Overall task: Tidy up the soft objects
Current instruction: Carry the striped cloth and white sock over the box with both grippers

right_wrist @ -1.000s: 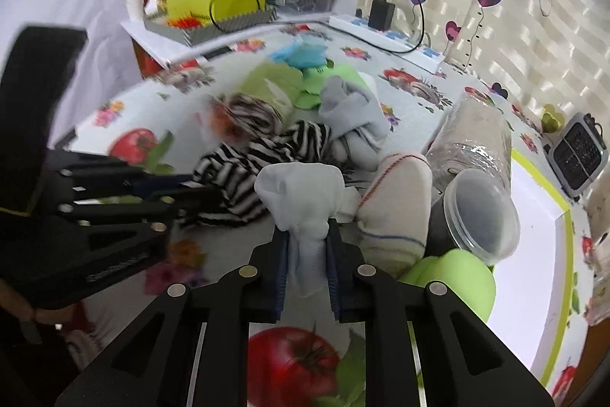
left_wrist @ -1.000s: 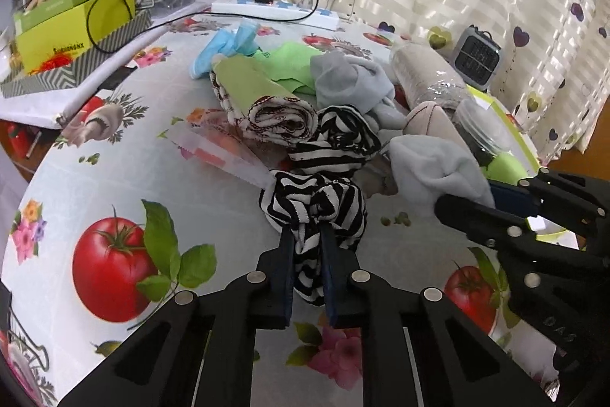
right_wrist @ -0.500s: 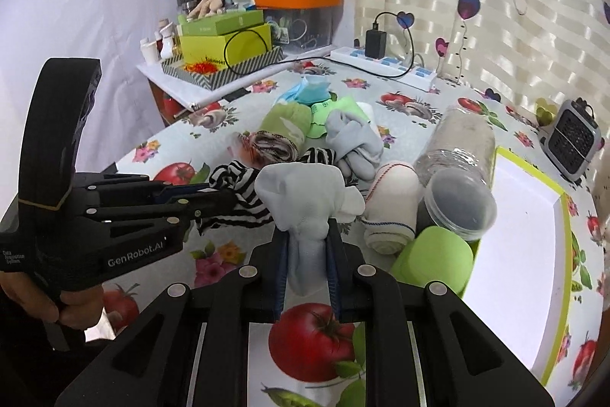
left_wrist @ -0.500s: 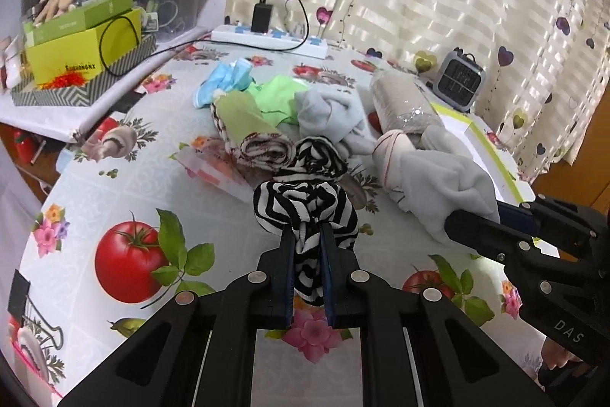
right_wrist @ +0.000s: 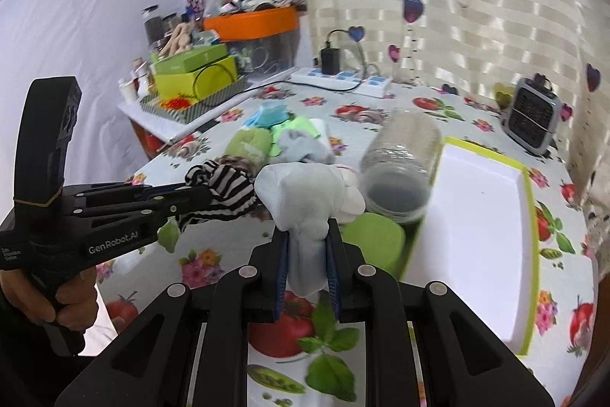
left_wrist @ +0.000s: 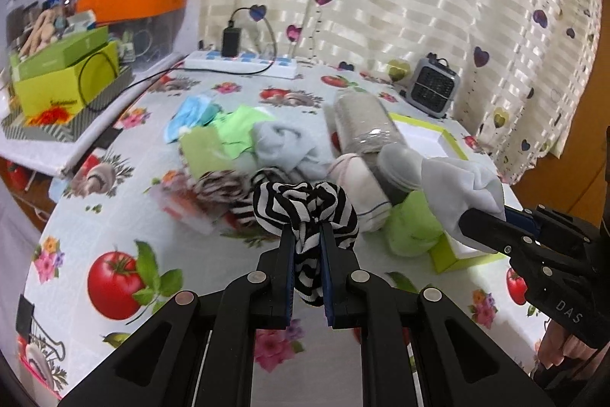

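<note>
Left tool [left_wrist: 307, 235] is clenched on the striped sock [left_wrist: 305, 206], right tool [right_wrist: 307, 246] on the grey sock [right_wrist: 305, 201]. Carry both clear of the pile toward the white tray [right_wrist: 484, 216] on the right, grips firm.

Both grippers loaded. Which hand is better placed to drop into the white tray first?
Right, probably. The right gripper grips the grey cloth beside the white tray; the left gripper with the striped cloth sits farther away.
</note>
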`<state>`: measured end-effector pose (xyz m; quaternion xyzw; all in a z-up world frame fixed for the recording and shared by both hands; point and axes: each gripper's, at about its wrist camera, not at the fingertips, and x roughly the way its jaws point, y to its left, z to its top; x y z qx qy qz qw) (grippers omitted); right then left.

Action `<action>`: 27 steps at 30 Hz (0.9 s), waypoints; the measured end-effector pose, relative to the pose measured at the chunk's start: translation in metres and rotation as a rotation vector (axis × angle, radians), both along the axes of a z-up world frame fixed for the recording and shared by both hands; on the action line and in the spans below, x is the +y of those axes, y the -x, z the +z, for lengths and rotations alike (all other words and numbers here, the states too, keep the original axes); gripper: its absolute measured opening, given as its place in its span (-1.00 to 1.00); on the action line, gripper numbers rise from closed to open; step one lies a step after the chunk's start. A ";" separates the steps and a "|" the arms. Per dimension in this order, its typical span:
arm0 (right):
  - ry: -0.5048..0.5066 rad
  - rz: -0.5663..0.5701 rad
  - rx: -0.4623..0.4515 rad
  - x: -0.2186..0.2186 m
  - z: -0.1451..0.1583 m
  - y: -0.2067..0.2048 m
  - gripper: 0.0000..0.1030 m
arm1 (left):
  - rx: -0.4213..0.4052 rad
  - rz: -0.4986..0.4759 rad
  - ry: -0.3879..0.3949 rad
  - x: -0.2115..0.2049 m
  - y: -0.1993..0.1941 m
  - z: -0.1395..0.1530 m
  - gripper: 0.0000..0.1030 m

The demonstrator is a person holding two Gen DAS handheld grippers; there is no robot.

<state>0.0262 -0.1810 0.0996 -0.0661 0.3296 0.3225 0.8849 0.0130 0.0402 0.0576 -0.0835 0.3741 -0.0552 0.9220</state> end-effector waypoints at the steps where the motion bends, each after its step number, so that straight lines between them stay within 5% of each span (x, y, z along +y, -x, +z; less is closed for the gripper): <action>1: -0.005 -0.014 0.000 -0.006 0.001 -0.001 -0.64 | -0.002 -0.007 -0.001 -0.003 -0.001 0.001 -0.78; 27: -0.038 -0.313 0.081 -0.118 -0.023 -0.036 -0.63 | -0.052 -0.290 -0.024 -0.130 -0.046 0.031 -0.77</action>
